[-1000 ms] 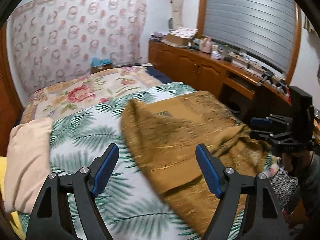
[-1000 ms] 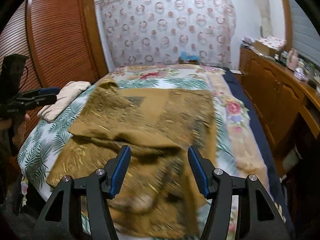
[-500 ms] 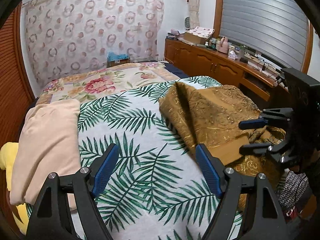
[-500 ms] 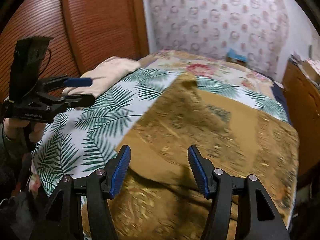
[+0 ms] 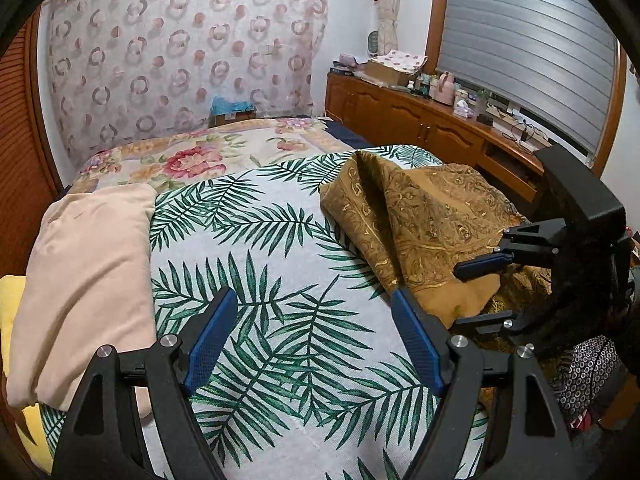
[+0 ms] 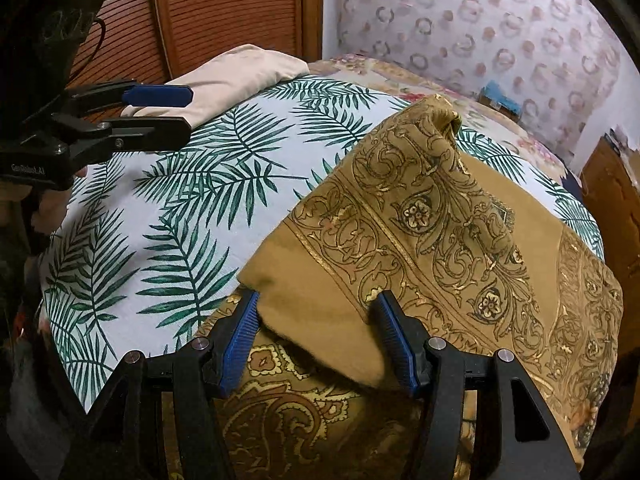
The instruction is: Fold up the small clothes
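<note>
Your left hand-held gripper (image 5: 312,344) hangs open over the palm-leaf bedspread (image 5: 256,264). A beige folded cloth (image 5: 84,280) lies at the left; the gold patterned cloth (image 5: 424,224) lies at the right, beside your open right hand-held gripper (image 5: 480,296).

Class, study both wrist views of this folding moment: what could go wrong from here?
1. The right gripper is open around a folded corner of the gold cloth; closing may catch only one layer.
2. The cloth hangs over the bed edge and may slide off.
3. The left gripper is open over bare bedspread, supporting nothing.
</note>
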`<state>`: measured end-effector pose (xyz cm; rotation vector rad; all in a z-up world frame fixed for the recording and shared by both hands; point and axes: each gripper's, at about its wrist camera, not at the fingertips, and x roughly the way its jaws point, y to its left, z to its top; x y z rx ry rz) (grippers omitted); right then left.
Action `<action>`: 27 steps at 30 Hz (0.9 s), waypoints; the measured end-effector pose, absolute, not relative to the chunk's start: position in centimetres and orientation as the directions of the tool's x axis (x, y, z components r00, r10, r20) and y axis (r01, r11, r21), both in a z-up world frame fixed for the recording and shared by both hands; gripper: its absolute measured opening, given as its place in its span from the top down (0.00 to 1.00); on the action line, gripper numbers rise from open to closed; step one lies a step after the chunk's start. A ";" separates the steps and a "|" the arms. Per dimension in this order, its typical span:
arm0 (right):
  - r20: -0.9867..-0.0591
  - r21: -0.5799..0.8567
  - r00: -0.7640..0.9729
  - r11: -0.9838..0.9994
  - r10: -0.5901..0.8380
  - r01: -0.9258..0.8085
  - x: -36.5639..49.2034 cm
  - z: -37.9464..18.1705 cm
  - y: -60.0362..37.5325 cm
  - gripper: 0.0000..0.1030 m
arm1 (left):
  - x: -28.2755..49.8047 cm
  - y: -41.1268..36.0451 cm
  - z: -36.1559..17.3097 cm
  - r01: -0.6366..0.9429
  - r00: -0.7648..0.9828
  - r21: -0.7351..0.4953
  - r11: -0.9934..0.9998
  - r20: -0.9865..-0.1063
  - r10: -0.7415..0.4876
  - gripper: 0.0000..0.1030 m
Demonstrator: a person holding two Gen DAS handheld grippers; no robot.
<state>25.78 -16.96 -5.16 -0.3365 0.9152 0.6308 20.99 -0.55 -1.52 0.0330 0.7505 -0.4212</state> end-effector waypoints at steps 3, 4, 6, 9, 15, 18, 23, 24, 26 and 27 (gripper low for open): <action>-0.818 0.003 0.435 0.759 0.376 -0.651 26.1 -5.1 -17.2 0.63 | 21.1 -0.6 -1.7 0.386 0.648 -0.128 0.914 -0.668 -0.367 0.23; -0.816 0.016 0.429 0.756 0.388 -0.654 26.3 -5.0 -17.5 0.78 | 21.2 -0.7 -1.8 0.386 0.646 -0.130 0.913 -0.669 -0.368 0.23; -0.803 0.052 0.423 0.757 0.419 -0.651 26.2 -4.5 -18.2 0.88 | 21.5 -0.8 -1.9 0.388 0.643 -0.131 0.912 -0.671 -0.370 0.23; -0.769 0.100 0.442 0.769 0.462 -0.631 25.5 -3.0 -20.2 0.92 | 21.9 -1.0 -2.0 0.392 0.638 -0.130 0.911 -0.675 -0.371 0.23; -0.664 0.184 0.551 0.825 0.505 -0.535 26.6 1.0 -26.0 0.92 | 22.6 -2.1 -2.5 0.410 0.618 -0.139 0.901 -0.684 -0.387 0.23; -0.648 0.172 0.604 0.862 0.463 -0.477 27.8 2.0 -29.0 0.92 | 22.7 -3.1 -2.6 0.428 0.607 -0.135 0.893 -0.690 -0.395 0.23; -0.670 0.132 0.655 0.925 0.348 -0.356 30.7 1.8 -33.4 0.92 | 22.8 -4.3 -2.9 0.451 0.591 -0.129 0.883 -0.698 -0.404 0.23; -0.675 0.131 0.660 0.935 0.328 -0.330 31.4 1.5 -34.0 0.92 | 22.8 -4.6 -3.0 0.453 0.588 -0.127 0.882 -0.701 -0.403 0.23; -0.689 0.145 0.661 0.950 0.297 -0.276 32.9 0.9 -35.2 0.92 | 22.8 -4.8 -3.0 0.455 0.584 -0.127 0.881 -0.704 -0.403 0.23; -0.698 0.138 0.660 0.956 0.278 -0.257 33.6 0.4 -35.6 0.92 | 22.7 -4.9 -3.1 0.457 0.583 -0.126 0.881 -0.706 -0.403 0.23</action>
